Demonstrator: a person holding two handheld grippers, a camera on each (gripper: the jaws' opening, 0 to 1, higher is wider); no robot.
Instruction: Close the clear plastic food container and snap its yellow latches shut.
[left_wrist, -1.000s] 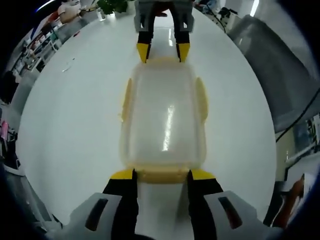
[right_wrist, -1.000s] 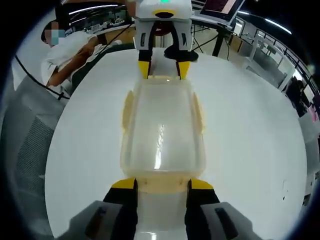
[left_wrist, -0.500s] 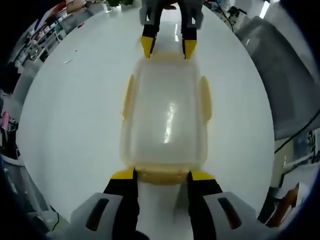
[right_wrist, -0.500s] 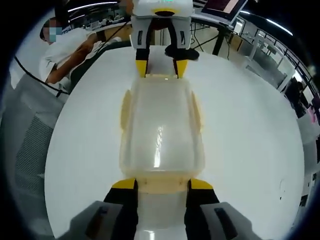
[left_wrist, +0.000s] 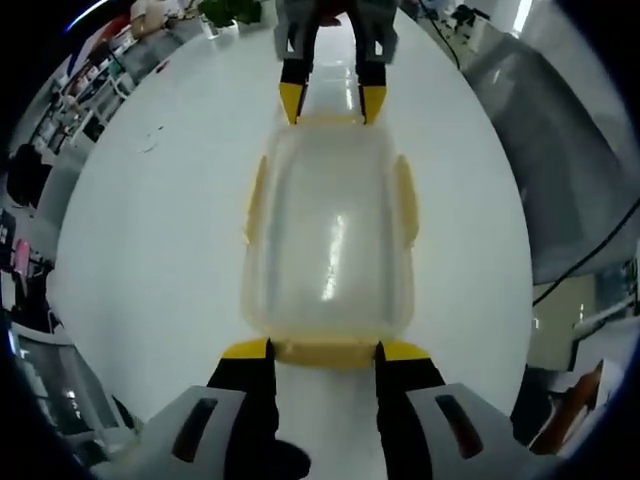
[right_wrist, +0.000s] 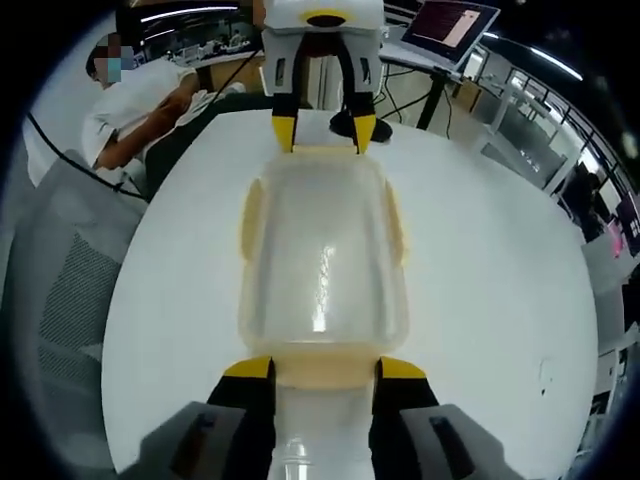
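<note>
- Clear container (left_wrist: 328, 240) lies lid-on at frame centre on white tabletop (left_wrist: 150, 250).
- Left tongs (left_wrist: 322, 350) spread, straddling its near yellow latch (left_wrist: 325, 352).
- Right tongs (right_wrist: 320, 368) spread likewise at the opposite end.

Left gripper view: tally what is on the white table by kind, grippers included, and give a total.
Clear container: 1
Yellow latches: 4, the near end latch, the far end latch, and the side latches and
Grippers: 2, the left gripper at the near end, the right gripper at the far end
Total: 7
</note>
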